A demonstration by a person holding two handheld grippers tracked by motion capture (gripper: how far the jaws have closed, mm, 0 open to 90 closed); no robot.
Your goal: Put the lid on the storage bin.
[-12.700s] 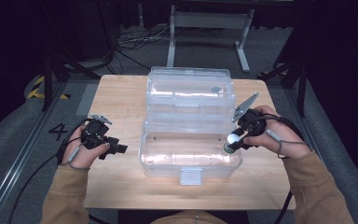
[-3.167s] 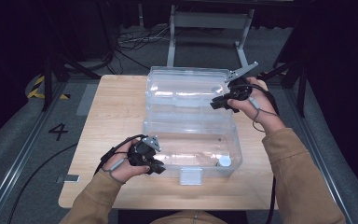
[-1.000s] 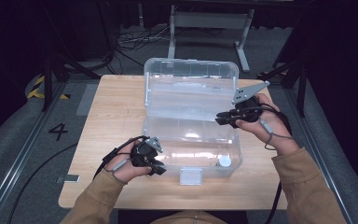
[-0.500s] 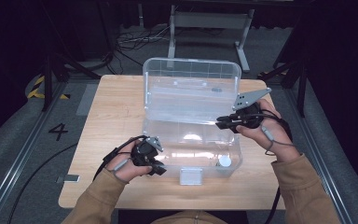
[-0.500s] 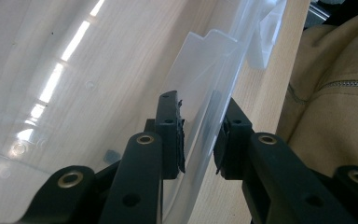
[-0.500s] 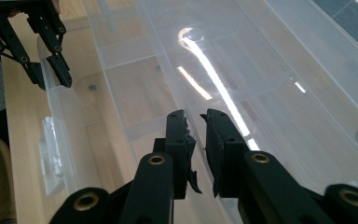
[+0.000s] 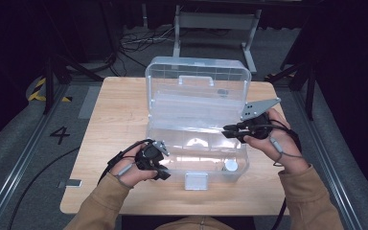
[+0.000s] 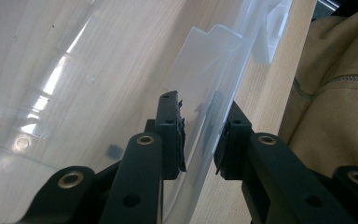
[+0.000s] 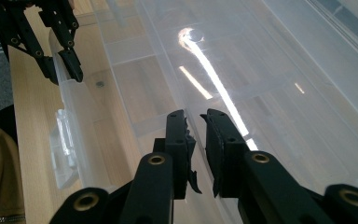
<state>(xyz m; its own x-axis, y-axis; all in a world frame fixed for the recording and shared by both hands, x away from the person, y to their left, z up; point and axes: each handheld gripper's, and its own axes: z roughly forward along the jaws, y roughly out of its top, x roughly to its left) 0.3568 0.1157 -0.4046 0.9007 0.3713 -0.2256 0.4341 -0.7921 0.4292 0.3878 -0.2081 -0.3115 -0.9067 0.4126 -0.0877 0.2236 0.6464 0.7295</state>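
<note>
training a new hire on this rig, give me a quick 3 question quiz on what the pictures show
1. True or false: the lid of the clear plastic box stands raised.
2. What do the jaws of the left hand-held gripper straddle? A) the box's front wall B) the lid's handle C) a cable
3. What small thing lies inside the box near its front right corner?

Key
1. True.
2. A: in the left gripper view the clear wall runs between the two jaws.
3. A small white round object; what it is cannot be told. The right hand-held gripper is at the box's right side.
</note>
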